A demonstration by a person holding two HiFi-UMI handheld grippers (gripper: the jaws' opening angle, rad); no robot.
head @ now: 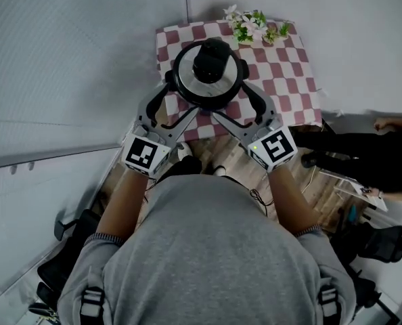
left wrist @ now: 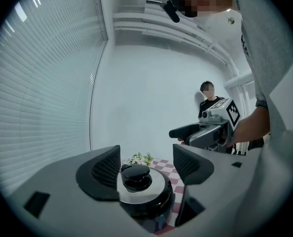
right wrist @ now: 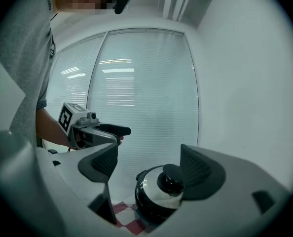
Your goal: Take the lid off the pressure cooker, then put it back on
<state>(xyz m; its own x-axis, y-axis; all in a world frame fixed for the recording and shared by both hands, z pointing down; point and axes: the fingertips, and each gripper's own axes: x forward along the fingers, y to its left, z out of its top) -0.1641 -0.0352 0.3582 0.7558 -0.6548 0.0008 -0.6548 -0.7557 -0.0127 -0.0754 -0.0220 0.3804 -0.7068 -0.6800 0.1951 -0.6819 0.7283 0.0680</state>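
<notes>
The black pressure cooker (head: 208, 90) stands on a red-and-white checkered table (head: 289, 80), its silver lid (head: 187, 73) with the black knob (head: 210, 59) seated on top. My left gripper (head: 177, 100) is open at the cooker's near left side. My right gripper (head: 233, 101) is open at its near right. In the left gripper view the cooker (left wrist: 144, 196) shows between the spread jaws of the left gripper (left wrist: 146, 169), slightly beyond them. In the right gripper view the cooker (right wrist: 154, 199) sits by the right-hand jaw of the right gripper (right wrist: 149, 167). Nothing is held.
A bunch of white flowers (head: 255, 27) lies at the table's far edge. A person in black (head: 363, 158) sits to the right of the table. Window blinds (head: 65, 66) run along the left, and a black chair (head: 72, 249) is at the lower left.
</notes>
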